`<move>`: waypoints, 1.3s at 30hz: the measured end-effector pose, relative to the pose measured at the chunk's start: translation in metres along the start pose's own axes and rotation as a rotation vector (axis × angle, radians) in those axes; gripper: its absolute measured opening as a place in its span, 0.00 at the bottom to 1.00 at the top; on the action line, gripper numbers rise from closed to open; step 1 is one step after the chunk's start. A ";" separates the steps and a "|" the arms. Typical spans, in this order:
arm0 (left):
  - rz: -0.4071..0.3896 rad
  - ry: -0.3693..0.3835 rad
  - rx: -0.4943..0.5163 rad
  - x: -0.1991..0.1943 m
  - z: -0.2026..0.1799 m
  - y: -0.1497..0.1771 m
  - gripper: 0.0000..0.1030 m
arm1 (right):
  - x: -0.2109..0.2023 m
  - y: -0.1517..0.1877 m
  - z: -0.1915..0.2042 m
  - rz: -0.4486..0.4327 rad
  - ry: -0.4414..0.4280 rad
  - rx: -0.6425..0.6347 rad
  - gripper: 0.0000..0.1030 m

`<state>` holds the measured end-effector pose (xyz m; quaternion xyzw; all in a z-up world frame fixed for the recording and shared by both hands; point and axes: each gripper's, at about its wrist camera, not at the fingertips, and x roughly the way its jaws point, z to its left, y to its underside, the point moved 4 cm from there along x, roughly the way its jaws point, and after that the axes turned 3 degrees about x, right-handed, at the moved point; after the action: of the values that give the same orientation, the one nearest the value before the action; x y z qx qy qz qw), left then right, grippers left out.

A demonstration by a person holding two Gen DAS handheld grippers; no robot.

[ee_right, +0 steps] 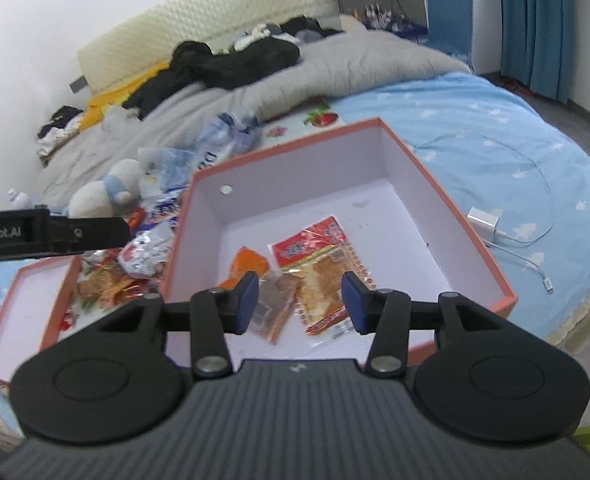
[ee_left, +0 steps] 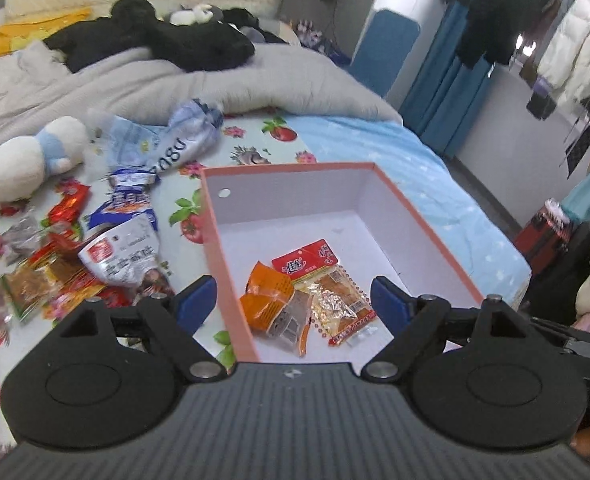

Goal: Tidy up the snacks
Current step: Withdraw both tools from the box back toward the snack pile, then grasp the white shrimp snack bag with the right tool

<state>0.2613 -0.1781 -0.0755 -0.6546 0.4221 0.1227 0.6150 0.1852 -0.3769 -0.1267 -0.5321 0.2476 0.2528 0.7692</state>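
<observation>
Bed (ee_left: 395,148), one box (ee_left: 435,240), two packets (ee_left: 315,264)

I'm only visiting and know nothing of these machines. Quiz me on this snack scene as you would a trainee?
1. True or false: the pink box already holds snack packets.
2. Which gripper's jaws stand wider apart: left gripper or right gripper?
3. Multiple choice: the snack pile still to be sorted lies: A) inside the box, B) on the bed beside the box, C) on the floor.

Key: 1 true; 2 left gripper, both holding nothing; 3 B.
</observation>
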 end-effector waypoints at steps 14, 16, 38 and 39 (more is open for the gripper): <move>-0.128 -0.036 -0.031 -0.115 0.031 0.065 0.84 | -0.067 0.037 0.042 -0.085 -0.062 -0.017 0.47; -0.140 -0.047 -0.042 -0.125 0.037 0.072 0.84 | -0.067 0.040 0.052 -0.082 -0.076 -0.041 0.47; -0.113 -0.197 -0.197 -0.159 0.098 0.145 0.84 | -0.060 0.097 0.118 0.007 -0.251 -0.167 0.47; -0.111 -0.209 -0.198 -0.157 0.100 0.145 0.84 | -0.059 0.097 0.120 0.008 -0.251 -0.174 0.47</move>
<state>0.0991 -0.0074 -0.0920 -0.7181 0.3047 0.1973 0.5938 0.0908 -0.2417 -0.1188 -0.5600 0.1288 0.3406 0.7442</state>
